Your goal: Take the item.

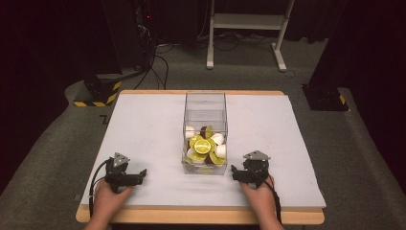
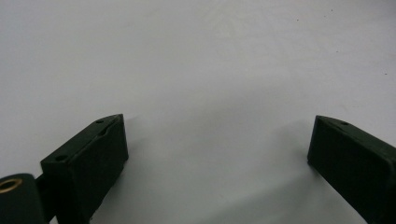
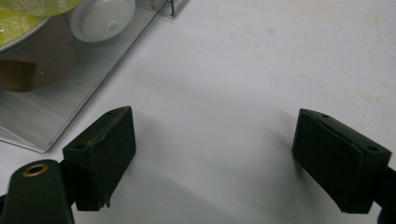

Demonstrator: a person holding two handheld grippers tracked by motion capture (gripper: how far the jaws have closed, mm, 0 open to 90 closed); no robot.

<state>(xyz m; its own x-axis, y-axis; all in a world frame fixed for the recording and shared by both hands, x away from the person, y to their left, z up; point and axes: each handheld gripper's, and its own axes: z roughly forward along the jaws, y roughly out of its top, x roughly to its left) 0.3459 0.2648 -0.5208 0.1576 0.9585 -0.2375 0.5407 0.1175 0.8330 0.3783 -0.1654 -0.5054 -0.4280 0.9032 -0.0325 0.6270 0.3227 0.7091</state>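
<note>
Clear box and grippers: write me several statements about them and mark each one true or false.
1. The clear box holds yellow-green, white and brown capsules. True.
2. The left gripper is shut on a capsule. False: its jaws are wide apart over bare table.
3. The right gripper is open, beside the box. True.
4. The box lies tipped on its side. False: it stands upright.
5. Capsules are scattered on the table. False: they all sit inside the box.
</note>
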